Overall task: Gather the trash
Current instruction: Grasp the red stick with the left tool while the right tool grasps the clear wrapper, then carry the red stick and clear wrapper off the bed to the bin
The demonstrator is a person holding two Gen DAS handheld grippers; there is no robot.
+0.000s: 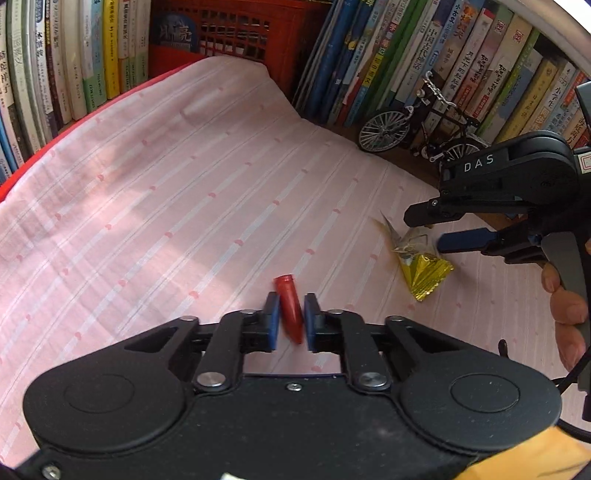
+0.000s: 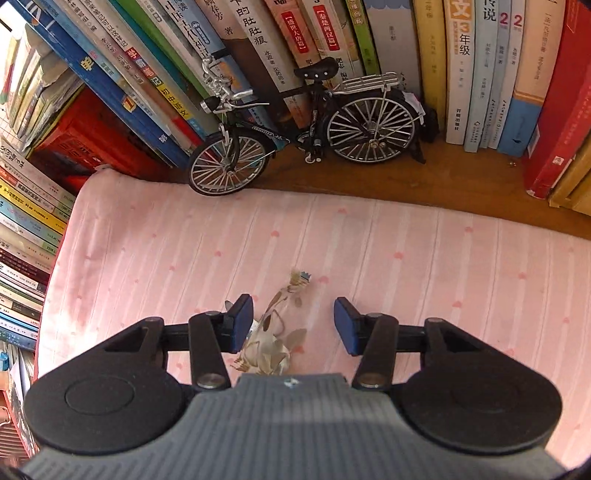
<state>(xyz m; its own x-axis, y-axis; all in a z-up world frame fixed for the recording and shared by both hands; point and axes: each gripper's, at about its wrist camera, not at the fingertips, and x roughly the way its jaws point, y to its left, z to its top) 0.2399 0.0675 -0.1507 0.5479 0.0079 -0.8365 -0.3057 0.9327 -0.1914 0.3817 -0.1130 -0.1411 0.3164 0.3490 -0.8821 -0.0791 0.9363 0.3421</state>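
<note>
The left hand-held gripper (image 1: 289,319) tilts steeply down toward the pink striped cloth (image 1: 184,206), its two blue pads closed on a small red tapered tube (image 1: 290,310) that stands up between them, the wider end poking out past the fingertips and the narrow end blurred near the gripper body. The tube sits just above the cloth.

To its right, in the left wrist view, the right hand-held gripper (image 1: 430,229) reaches in sideways, marked "DAS" on its black housing, and a person's fingers (image 1: 567,306) wrap its grey handle at the picture's edge. It also points steeply down. Its jaws stand partly apart, and no pad presses firmly on anything: in the right wrist view, a crumpled clear wrapper with a leaf print (image 2: 273,339) lies on the cloth between the blue pads, touching or nearly touching the left-hand pad, well clear of the other. From the left wrist view the same wrapper (image 1: 410,240) shows just below the fingertips, with a gold foil wrapper (image 1: 424,275) lying flat on the cloth right beside it.

Beyond the cloth's far edge, a model bicycle (image 2: 303,125) stands upright on a wooden shelf (image 2: 443,177), leaning against a row of upright books (image 2: 461,66). A red plastic crate (image 1: 236,33) sits behind the cloth among more books.
</note>
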